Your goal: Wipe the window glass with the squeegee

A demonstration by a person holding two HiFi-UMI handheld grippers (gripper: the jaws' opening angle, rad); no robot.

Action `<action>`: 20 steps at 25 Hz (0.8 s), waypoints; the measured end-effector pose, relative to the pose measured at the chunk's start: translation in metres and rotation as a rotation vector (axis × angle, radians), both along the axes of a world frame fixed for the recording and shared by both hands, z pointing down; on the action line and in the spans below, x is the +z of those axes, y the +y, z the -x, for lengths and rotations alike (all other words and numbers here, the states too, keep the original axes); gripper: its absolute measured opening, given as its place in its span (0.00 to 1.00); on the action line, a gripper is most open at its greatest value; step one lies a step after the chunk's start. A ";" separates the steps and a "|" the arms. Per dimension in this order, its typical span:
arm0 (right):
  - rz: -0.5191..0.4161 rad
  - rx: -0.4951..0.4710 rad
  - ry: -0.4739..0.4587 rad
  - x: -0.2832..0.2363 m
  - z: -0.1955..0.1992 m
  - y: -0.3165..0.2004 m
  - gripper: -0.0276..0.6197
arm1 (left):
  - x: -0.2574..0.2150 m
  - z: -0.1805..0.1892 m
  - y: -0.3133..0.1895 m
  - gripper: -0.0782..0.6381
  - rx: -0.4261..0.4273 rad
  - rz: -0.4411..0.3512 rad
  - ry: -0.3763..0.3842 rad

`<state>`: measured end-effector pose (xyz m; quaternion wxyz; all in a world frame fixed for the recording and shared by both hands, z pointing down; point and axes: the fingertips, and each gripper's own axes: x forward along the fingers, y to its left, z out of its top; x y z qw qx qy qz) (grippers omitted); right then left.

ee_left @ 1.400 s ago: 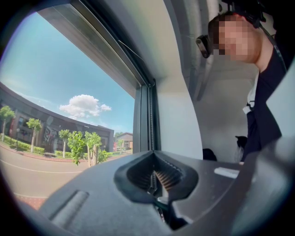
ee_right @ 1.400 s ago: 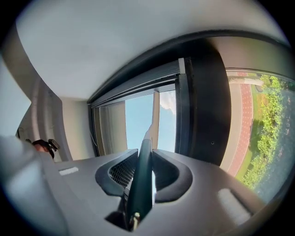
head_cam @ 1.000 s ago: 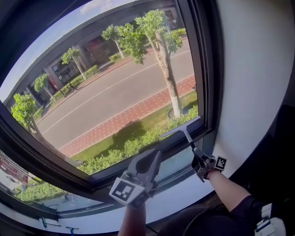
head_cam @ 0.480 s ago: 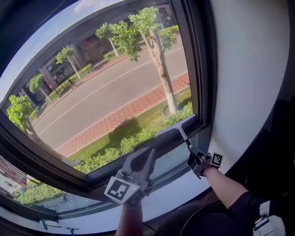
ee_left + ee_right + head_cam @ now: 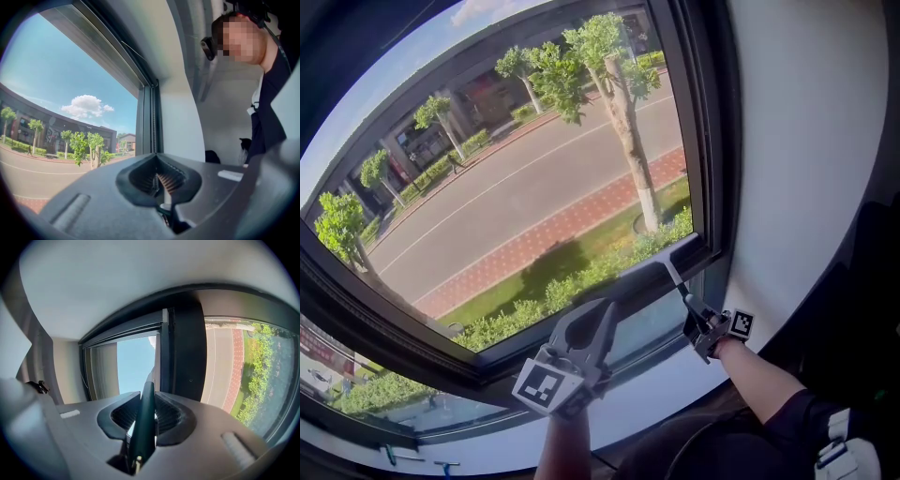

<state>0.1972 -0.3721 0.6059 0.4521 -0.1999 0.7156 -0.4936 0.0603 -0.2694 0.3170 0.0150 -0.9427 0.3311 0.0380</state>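
Observation:
The window glass fills most of the head view, with a street and trees behind it. The squeegee lies with its blade along the pane's lower right edge, against the dark frame. Its dark handle runs down into my right gripper, which is shut on it. The handle rises straight from the jaws in the right gripper view. My left gripper hangs in front of the lower frame, left of the squeegee and apart from it. Its jaws are shut with nothing between them.
A white wall stands right of the frame and a white sill runs below it. A narrow lower pane sits under the main one. A person stands behind my left gripper. Small tools lie at the sill's far left.
The squeegee has slid down the glass to the pane's bottom edge, with my right gripper following it. My left gripper has barely moved.

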 end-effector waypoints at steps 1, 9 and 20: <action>-0.004 0.000 0.000 -0.001 0.000 0.001 0.19 | 0.001 0.000 0.000 0.11 0.000 0.001 0.000; -0.121 -0.003 -0.030 -0.040 -0.004 0.002 0.19 | 0.011 -0.002 0.001 0.11 0.003 -0.002 0.010; -0.400 -0.014 -0.131 -0.183 0.017 -0.001 0.19 | 0.001 -0.001 0.007 0.11 0.022 -0.013 0.037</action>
